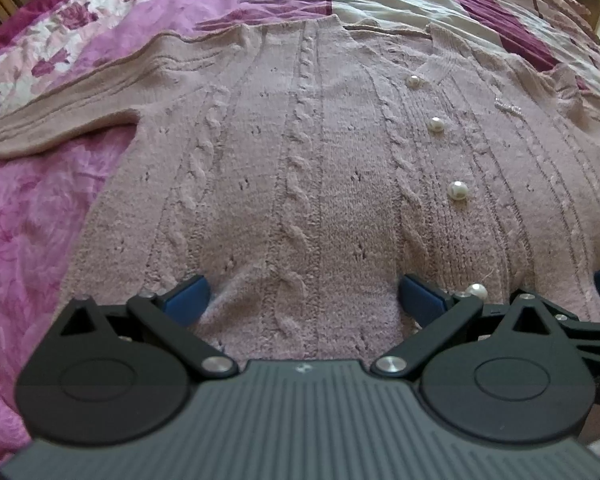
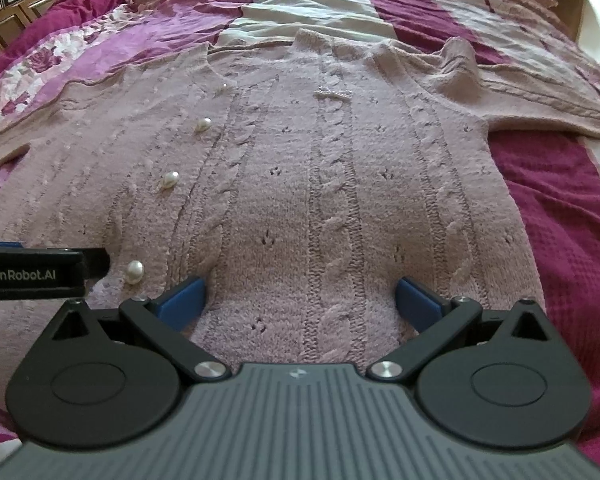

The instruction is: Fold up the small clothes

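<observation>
Cardigan (image 1: 300,168) lies flat on magenta floral bedspread (image 1: 40,208) — left gripper (image 1: 302,300) and right gripper (image 2: 300,300) fingers spread wide.

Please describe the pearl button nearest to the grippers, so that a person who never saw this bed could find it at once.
A pale pink cable-knit cardigan lies flat on the bed's magenta cover. A row of pearl buttons runs down its front. The nearest pearl button is the row's lowest, near the hem and right beside the left gripper; the other buttons sit farther up, toward the neckline.
</observation>
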`<state>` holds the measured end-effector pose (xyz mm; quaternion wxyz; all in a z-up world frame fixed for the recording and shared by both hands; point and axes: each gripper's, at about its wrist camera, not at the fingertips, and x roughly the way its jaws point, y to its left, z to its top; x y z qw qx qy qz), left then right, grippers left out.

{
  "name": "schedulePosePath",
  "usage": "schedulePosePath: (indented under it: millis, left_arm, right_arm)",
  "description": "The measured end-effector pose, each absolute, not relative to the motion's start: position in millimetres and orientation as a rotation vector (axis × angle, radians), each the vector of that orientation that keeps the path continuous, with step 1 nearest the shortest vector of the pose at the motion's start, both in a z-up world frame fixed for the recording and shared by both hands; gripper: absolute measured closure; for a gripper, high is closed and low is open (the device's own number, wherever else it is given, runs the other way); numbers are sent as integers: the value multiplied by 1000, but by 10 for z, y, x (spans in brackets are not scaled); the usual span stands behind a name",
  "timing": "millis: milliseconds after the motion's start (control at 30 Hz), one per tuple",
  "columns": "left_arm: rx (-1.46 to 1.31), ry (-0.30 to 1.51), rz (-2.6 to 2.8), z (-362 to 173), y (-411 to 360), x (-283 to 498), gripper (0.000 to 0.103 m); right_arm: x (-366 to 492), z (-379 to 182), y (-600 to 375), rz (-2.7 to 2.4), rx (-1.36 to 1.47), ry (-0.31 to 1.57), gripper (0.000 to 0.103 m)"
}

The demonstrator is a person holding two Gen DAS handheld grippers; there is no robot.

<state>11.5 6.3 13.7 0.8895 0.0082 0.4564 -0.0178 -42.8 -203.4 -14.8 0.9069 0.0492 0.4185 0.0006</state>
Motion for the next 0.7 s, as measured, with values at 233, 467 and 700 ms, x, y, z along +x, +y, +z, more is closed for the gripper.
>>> schedulePosePath:
  millis: [233,467,700]
  left_arm:
    - [-32,969,-37,263,134,153,0]
    - [-27,950,-19,366,133,228,0]
    - [-1,965,-18,327,81,286,0]
  right_arm:
    - [-435,13,-2323,84,235,861,0]
    - [-379,222,-2799,93,349,782,0]
    - [-170,204,-3484,47,500,756,0]
